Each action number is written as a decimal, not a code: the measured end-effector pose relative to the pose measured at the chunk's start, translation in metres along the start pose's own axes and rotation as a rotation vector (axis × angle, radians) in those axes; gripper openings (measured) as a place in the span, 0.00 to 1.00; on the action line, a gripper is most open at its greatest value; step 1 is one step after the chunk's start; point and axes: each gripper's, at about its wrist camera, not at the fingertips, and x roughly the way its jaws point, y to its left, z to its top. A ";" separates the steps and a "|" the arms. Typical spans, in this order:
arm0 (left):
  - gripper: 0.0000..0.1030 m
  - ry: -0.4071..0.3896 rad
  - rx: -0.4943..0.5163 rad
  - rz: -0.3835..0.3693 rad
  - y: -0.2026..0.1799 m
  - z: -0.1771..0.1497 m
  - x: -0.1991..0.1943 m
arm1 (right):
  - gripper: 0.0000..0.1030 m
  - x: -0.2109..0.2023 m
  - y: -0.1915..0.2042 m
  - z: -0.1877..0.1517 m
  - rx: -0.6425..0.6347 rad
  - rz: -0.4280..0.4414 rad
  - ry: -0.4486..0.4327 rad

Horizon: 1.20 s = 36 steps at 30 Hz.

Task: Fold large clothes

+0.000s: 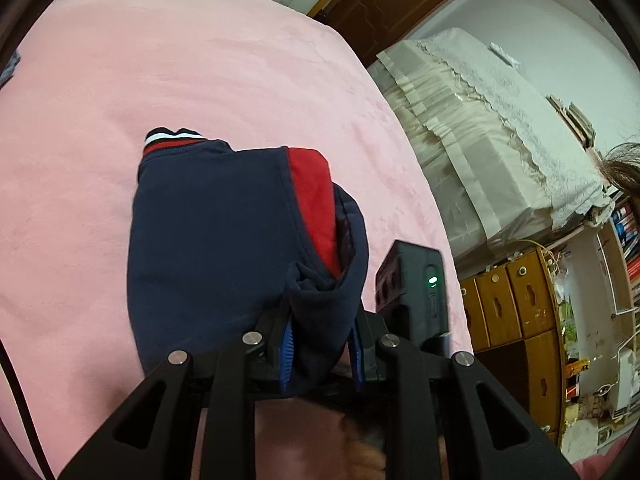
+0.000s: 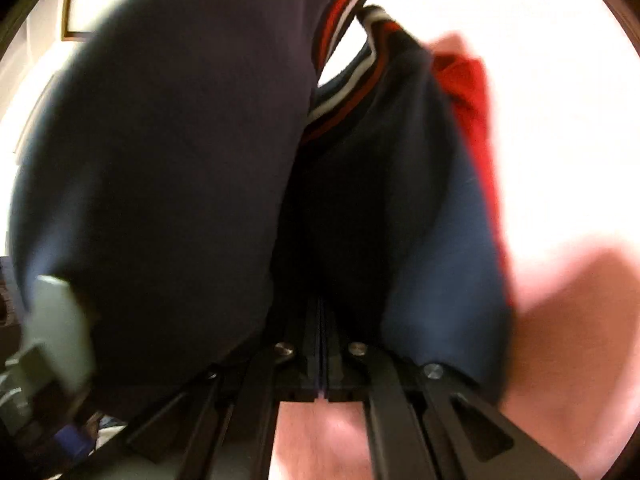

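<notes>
A navy garment (image 1: 208,240) with a red panel and a red, white and navy striped band hangs over the pink bed (image 1: 160,80). My left gripper (image 1: 320,344) is shut on a thick bunch of its navy cloth between the blue pads (image 1: 287,344). The right gripper's black body (image 1: 412,288) shows just to the right of it. In the right wrist view the same garment (image 2: 160,180) fills the frame, blurred. My right gripper (image 2: 322,320) is shut on its dark cloth, fingers pressed together, tips hidden in the folds.
The pink blanket covers the bed (image 2: 560,300). A cloth-covered piece of furniture (image 1: 480,140) stands to the right of the bed. Wooden cabinets (image 1: 516,308) and a brown door (image 1: 384,0) lie beyond it. A person's hair (image 1: 624,168) shows at the right edge.
</notes>
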 end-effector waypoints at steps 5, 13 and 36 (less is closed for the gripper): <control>0.24 0.050 0.052 0.036 -0.010 -0.006 0.006 | 0.00 -0.033 -0.013 0.027 -0.043 -0.025 -0.035; 0.27 0.203 0.103 0.084 -0.012 -0.035 0.038 | 0.00 -0.064 -0.031 0.103 -0.048 -0.098 -0.137; 0.66 0.273 0.012 0.342 0.040 -0.044 -0.035 | 0.37 -0.076 0.002 0.065 -0.011 -0.103 -0.103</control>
